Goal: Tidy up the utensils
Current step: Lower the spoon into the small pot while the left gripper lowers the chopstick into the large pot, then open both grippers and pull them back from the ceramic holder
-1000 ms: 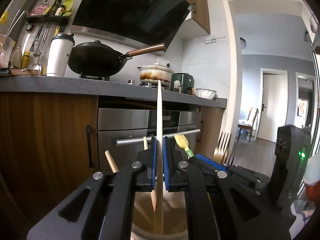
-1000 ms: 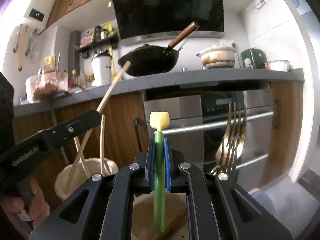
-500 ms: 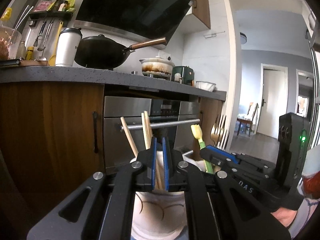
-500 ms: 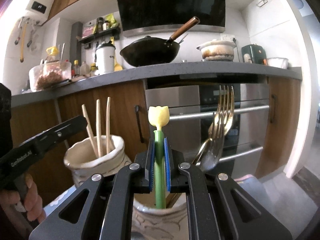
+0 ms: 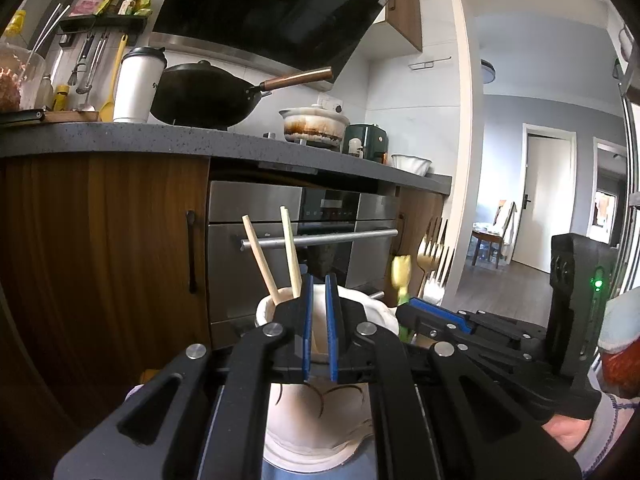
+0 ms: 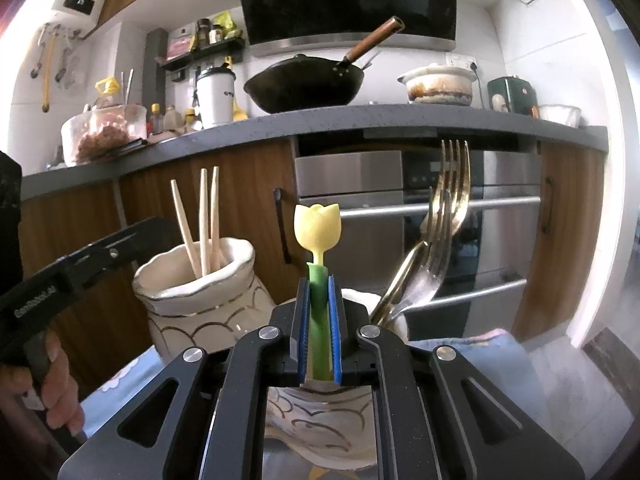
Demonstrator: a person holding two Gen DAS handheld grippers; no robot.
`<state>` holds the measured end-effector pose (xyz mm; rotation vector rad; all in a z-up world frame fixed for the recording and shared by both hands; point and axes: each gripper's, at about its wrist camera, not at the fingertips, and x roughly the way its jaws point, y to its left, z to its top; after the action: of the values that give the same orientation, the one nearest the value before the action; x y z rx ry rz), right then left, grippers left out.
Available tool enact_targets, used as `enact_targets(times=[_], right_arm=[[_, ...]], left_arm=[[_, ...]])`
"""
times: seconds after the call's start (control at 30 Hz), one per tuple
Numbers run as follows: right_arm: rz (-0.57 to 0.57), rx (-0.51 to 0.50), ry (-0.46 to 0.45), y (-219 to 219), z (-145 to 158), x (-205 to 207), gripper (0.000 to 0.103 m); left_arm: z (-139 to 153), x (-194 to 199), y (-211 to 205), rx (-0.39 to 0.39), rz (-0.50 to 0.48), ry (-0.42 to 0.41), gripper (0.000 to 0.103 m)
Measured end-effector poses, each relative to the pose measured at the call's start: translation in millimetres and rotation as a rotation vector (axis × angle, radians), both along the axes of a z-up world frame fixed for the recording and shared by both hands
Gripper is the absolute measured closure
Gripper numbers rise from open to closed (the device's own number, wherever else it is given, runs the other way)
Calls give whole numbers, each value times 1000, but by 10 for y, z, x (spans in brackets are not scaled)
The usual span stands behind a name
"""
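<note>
Step in hand, as I judge it: seat the tulip-topped green utensil point(image 6: 317, 226) in the nearer ceramic holder point(image 6: 316, 420).

- Right gripper point(image 6: 318, 292): pads clamped narrow on the green stem, tulip head upright above the jaws. Lower end hidden behind the jaws, over the holder's mouth or just inside it; cannot tell which.
- Forks point(image 6: 452, 192) lean out of the same holder to the right of the stem, near it but apart.
- Doing it well: keep the stem upright, lower straight down on the side away from the forks, and let go only once the end is well inside, so it does not tip over the rim. The holder looks light, so avoid pushing sideways on its lip.
- Left gripper point(image 5: 319, 292): jaws drawn almost together. A tan sliver shows low between the pads; cannot tell whether it is pinched.
- Both holders stand close together on a pale blue cloth point(image 6: 492, 344); its edges are out of view.

What each view adds:
- Right wrist view: three chopsticks point(image 6: 204, 220) stand in the left ceramic holder point(image 6: 192, 304), with the left gripper's tip just beside them. The grip on the green stem is plain.
- Left wrist view: only two chopsticks rise clear of the jaws. The tulip and forks show partly, off to the right behind the right gripper's tip.
</note>
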<state>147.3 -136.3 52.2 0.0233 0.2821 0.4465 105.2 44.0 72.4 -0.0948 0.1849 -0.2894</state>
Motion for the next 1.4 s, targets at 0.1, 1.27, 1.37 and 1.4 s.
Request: enact_targets(times=[0.1, 1.27, 1.37, 1.4], right_arm=[[-1, -7, -3, 10, -4, -2, 84], [-140, 46, 95, -819, -66, -735, 19], [-158, 28, 110, -852, -102, -757, 13], [-163, 25, 114, -861, -115, -764, 12]], left_arm=[[-6, -10, -15, 7, -4, 1, 97], [-452, -679, 58, 52, 71, 138, 31], [-461, -725, 74, 46, 82, 140, 20], [-466, -738, 81, 43, 84, 142, 18]])
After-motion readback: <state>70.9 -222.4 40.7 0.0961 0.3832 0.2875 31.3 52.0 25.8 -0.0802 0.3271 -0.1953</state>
